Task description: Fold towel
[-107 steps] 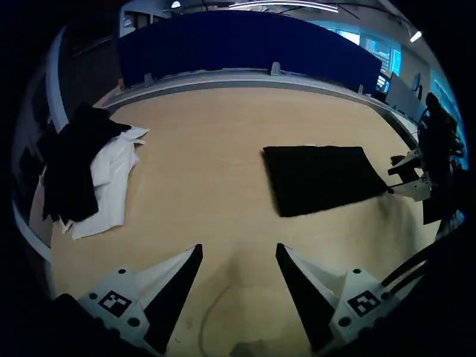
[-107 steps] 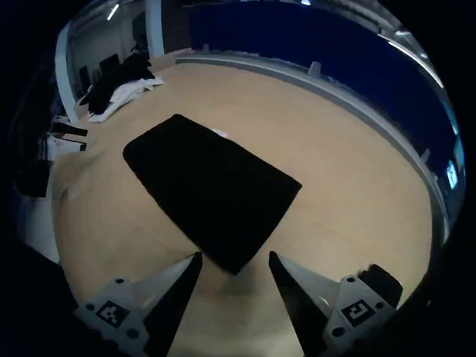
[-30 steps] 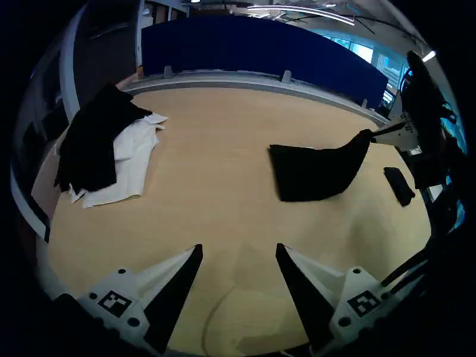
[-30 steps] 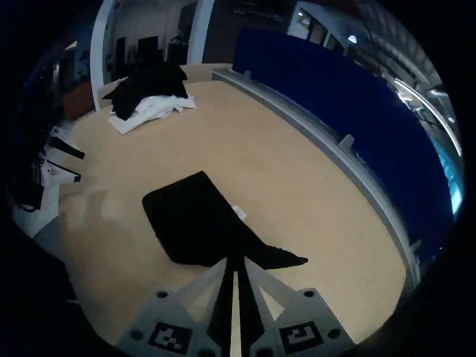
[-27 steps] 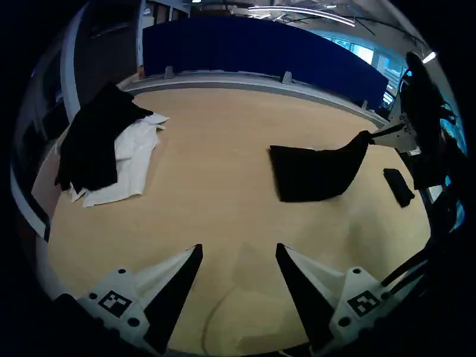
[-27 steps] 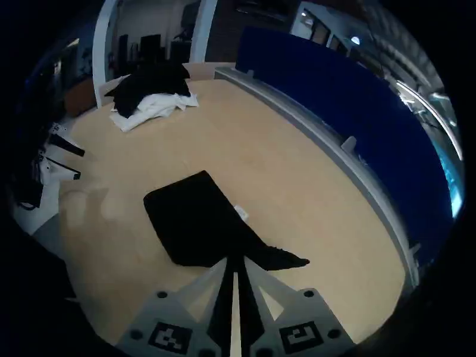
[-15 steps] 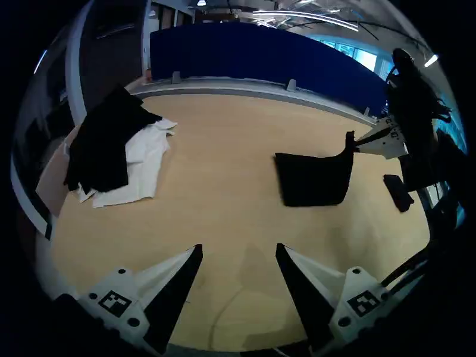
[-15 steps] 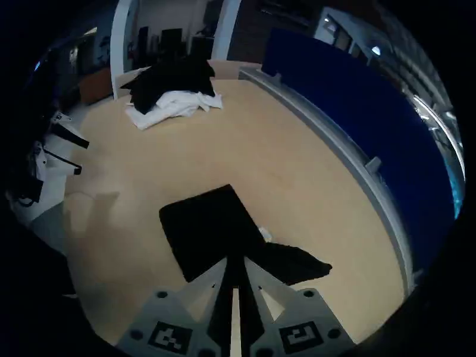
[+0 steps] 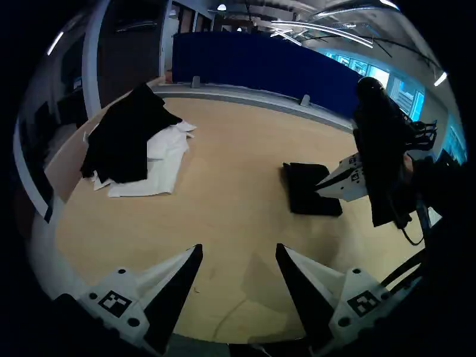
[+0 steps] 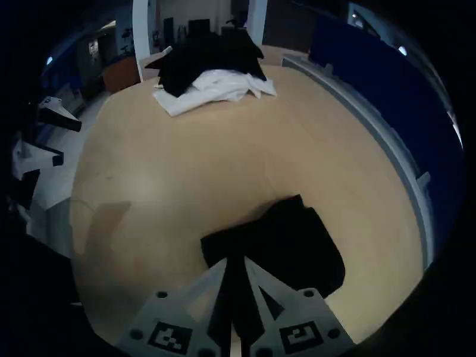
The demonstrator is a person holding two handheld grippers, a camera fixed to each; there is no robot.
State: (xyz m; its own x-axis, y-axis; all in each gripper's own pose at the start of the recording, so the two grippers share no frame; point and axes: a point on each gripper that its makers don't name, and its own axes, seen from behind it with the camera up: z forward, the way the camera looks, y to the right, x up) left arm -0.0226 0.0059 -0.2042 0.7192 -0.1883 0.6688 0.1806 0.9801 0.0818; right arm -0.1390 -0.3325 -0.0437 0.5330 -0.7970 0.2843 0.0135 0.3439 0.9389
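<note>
A black towel (image 9: 304,189) lies doubled over on the light wooden table (image 9: 226,154), right of the middle in the left gripper view. My right gripper (image 9: 324,183), held by a black-sleeved arm (image 9: 381,149), rests low at the towel's right side. In the right gripper view that gripper (image 10: 235,265) is shut on a fold of the black towel (image 10: 291,244), which spreads out just beyond the fingertips. My left gripper (image 9: 238,250) hovers open over bare table near the front edge, well apart from the towel. It appears far left as the left gripper (image 10: 47,137).
A heap of black and white cloth (image 9: 137,143) sits at the table's left back, seen as the cloth heap (image 10: 208,71) from the other side. A blue partition (image 9: 262,62) runs behind the table's raised grey rim (image 9: 250,98). Bare wood lies between heap and towel.
The right gripper has carried the towel's lifted edge leftward and down over the rest, so the towel is now narrower and doubled. The left gripper stayed open and shifted its view slightly.
</note>
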